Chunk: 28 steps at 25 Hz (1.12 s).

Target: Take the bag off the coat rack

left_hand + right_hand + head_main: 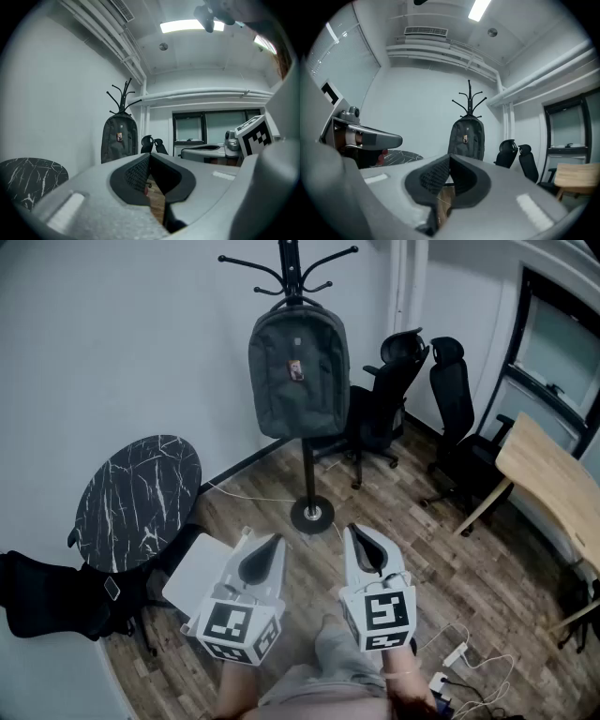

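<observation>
Head view alone shows the power strip (pixel 453 654); left tool (pixel 271 542) and right tool (pixel 357 532) closed, empty.

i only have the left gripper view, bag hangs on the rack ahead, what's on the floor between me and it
observer: A white cable lies on the wood floor, running in from the left up to the round base of the coat rack.
operator: right gripper holding anything
observer: No. The right gripper has its jaws together with nothing between them.
operator: room to the right of the pole
observer: Little. The nearer office chair has its wheeled foot on the floor close to the pole's right, apart from the base.
</observation>
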Tool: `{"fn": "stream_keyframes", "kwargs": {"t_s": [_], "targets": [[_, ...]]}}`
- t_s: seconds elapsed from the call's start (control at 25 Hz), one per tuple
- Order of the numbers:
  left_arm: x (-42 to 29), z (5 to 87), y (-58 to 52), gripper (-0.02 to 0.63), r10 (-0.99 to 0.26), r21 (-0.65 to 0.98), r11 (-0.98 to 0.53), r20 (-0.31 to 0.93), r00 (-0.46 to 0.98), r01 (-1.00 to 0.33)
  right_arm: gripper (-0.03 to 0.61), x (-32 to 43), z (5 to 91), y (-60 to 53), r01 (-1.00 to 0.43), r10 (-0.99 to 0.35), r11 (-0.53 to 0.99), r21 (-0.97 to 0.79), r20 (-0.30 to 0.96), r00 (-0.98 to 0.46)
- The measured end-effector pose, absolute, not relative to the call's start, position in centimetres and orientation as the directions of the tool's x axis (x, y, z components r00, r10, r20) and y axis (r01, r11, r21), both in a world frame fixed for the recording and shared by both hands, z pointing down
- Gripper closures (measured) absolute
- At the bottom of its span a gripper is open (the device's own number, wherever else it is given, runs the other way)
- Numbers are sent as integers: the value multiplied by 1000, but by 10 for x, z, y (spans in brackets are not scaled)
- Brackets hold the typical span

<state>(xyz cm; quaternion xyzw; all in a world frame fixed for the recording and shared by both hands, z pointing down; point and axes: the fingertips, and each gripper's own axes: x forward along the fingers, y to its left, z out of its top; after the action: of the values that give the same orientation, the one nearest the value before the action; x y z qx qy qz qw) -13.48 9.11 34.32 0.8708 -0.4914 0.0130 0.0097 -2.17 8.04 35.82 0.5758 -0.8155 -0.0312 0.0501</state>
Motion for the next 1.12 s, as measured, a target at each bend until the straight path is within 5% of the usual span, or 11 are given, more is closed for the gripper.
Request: {"fn": "stream_keyframes", "kwargs": {"t_s": [1.12], "targets": [[-84, 342, -79, 604, -855, -4, -516, 54, 516, -856, 575, 15, 347, -63, -910, -911, 410, 61, -18, -412]]}}
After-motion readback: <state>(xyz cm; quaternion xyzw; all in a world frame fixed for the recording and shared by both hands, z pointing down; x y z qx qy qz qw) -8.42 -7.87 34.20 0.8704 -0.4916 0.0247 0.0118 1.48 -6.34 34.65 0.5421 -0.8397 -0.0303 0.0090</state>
